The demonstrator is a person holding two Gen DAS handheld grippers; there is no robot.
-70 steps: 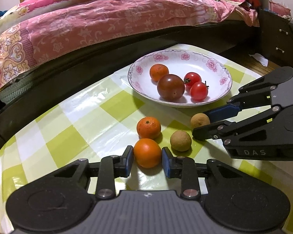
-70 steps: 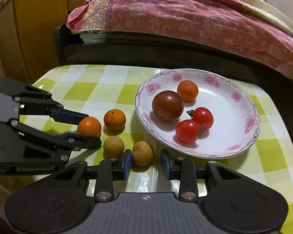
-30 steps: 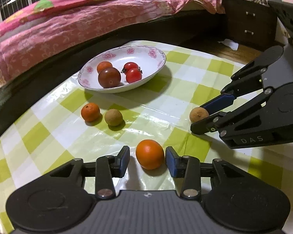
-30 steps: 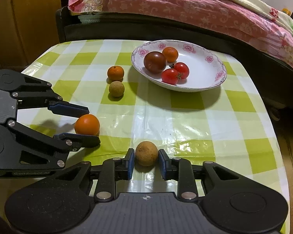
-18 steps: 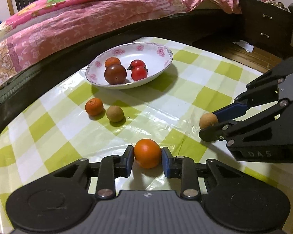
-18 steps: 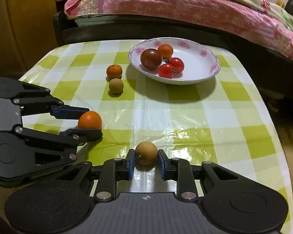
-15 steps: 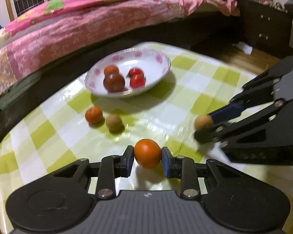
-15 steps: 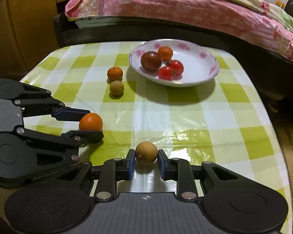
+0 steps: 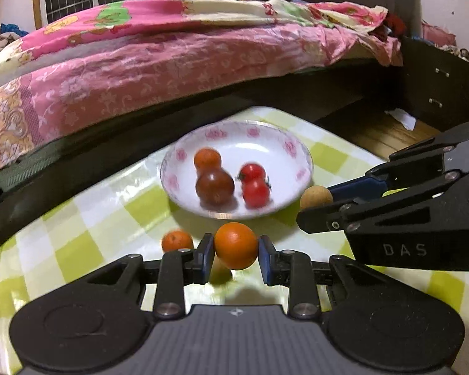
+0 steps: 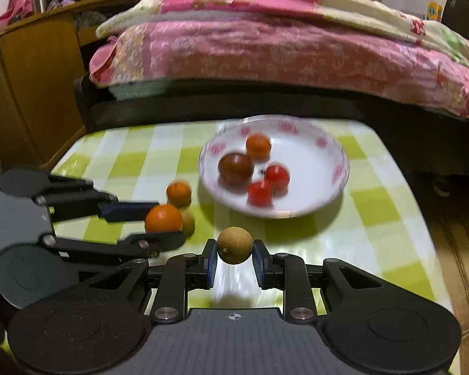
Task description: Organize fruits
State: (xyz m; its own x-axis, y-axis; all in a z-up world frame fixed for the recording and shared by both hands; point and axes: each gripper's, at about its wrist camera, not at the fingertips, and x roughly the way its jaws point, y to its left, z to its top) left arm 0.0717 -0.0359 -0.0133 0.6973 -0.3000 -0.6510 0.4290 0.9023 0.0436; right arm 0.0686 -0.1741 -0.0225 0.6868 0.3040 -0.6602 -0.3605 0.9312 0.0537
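Fruit is held in both grippers, clear of the checked table (image 9: 87,250), which I judge is for carrying to the plate (image 9: 284,147).

Left wrist view: the left gripper (image 9: 236,257) pinches an orange (image 9: 236,245) between its blue pads, gripped at its widest part so it cannot roll out. A shadow lies on the cloth beneath it, so it hangs above the table. Just left on the cloth sits a smaller orange (image 9: 177,240). Far of that, the plate holds a third small orange, a dark tomato (image 9: 214,186) and two red tomatoes (image 9: 254,184), bunched left of centre, leaving bare room on its right. At right, the right gripper (image 9: 319,207) clamps a brown longan (image 9: 315,197) near the plate's rim.

Right wrist view: the right gripper (image 10: 234,257) squeezes the longan (image 10: 235,244) at its middle, above the near cloth. At left, the left gripper (image 10: 168,222) holds its orange (image 10: 163,217); a second longan (image 10: 189,222) lies partly hidden behind it, beside the small orange (image 10: 179,192). The plate (image 10: 334,187) lies far and slightly right.
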